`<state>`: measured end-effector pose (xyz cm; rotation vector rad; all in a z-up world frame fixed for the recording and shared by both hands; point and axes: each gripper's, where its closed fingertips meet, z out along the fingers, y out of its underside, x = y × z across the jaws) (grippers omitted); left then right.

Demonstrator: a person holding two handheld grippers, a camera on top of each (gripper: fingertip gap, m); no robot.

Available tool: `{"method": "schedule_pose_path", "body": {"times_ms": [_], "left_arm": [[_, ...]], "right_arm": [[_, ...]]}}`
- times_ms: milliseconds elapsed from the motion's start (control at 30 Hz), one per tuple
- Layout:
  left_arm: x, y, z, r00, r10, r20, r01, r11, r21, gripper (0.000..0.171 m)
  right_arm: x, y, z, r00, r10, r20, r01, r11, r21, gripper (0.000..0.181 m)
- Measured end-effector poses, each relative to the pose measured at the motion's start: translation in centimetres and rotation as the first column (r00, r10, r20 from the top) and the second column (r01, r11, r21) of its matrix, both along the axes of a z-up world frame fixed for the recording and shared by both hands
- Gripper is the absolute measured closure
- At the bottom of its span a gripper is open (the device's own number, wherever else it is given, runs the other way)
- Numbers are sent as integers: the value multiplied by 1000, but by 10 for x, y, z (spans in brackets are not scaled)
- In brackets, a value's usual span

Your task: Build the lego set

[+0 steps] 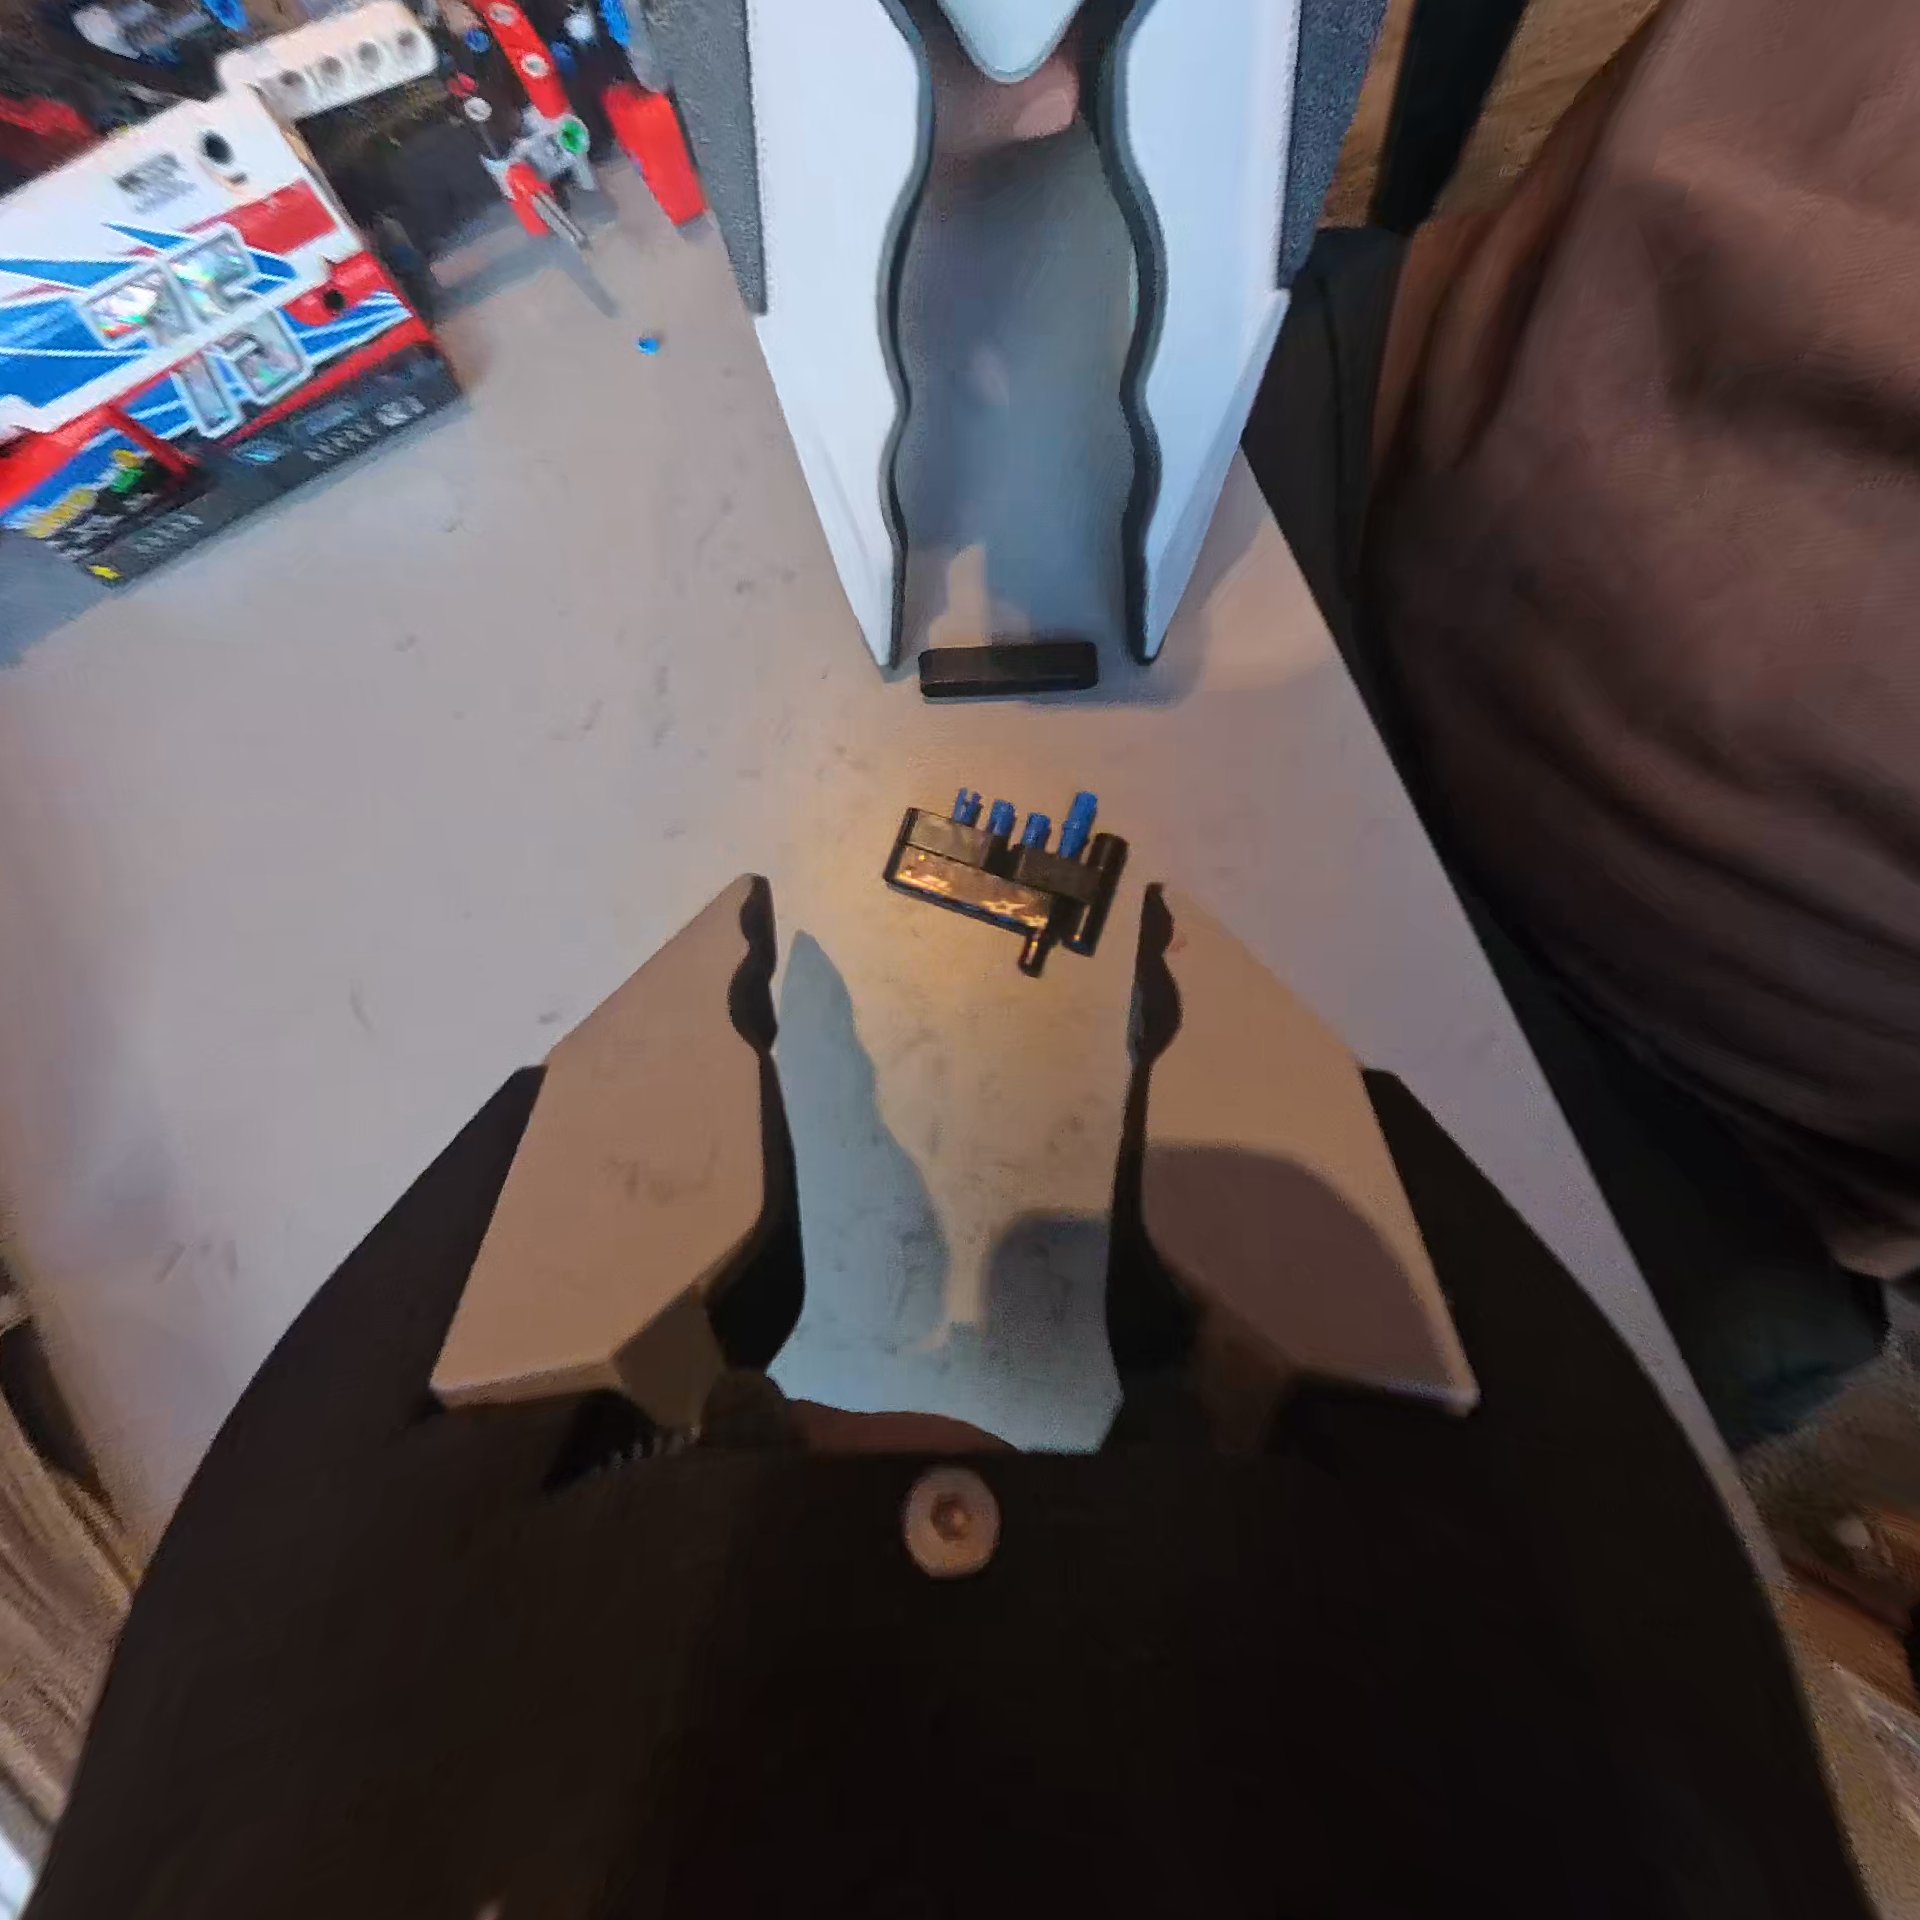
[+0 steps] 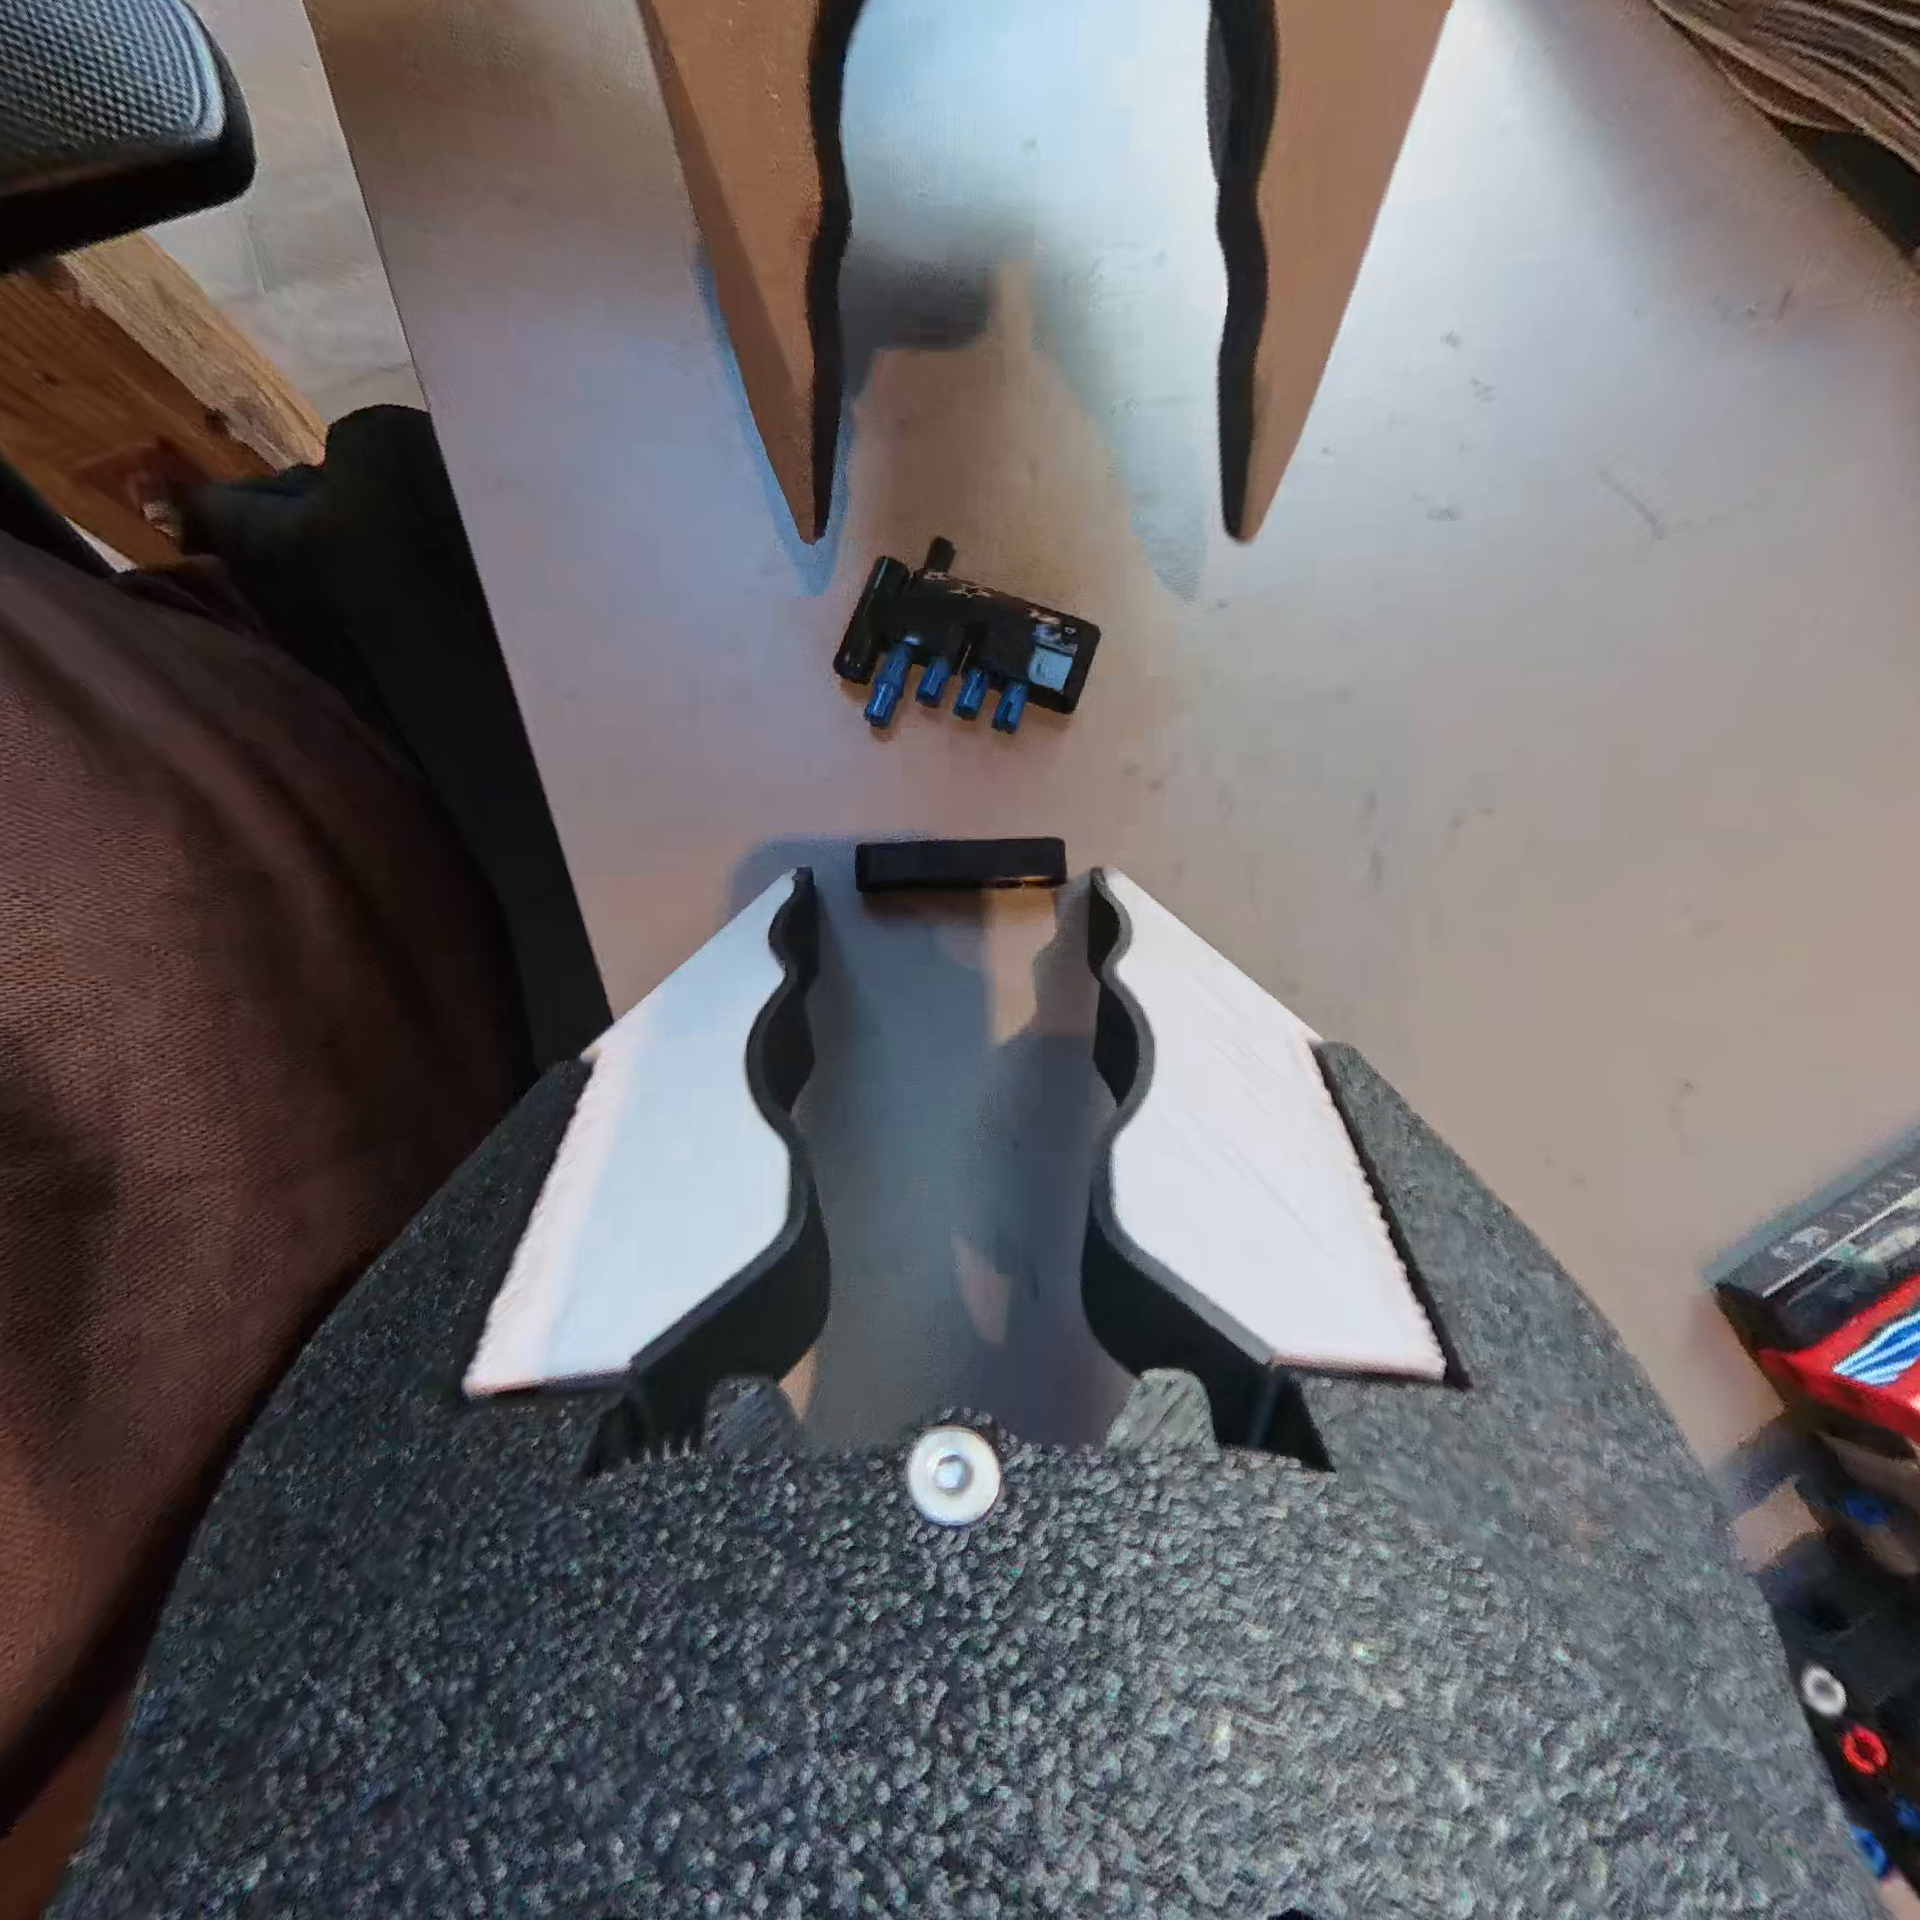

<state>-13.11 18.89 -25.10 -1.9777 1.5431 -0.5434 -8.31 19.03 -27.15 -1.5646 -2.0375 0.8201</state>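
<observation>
On pale scuffed table, lego box

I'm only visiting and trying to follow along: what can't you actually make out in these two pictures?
- Small black beam, both views: whether it has holes, side-on and dark.
- Black assembly with blue pins: how its parts join, too small, glare.
- Lego box, left wrist view: cut by the left edge, blurred.
- Loose parts behind it: too blurred to identify.
- Person: only clothing shows.

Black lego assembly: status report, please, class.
Left gripper, right gripper open, empty. Black assembly with blue pins lies between them. Loose black beam at right fingertips.
</observation>
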Motion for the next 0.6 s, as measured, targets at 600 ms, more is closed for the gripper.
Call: {"method": "schedule_pose_path", "body": {"times_ms": [600], "left_arm": [[16, -3, -20, 991, 119, 54, -118, 993, -27, 124]], "right_arm": [[-7, 0, 0, 999, -36, -38, 35, 999, -26, 140]]}}
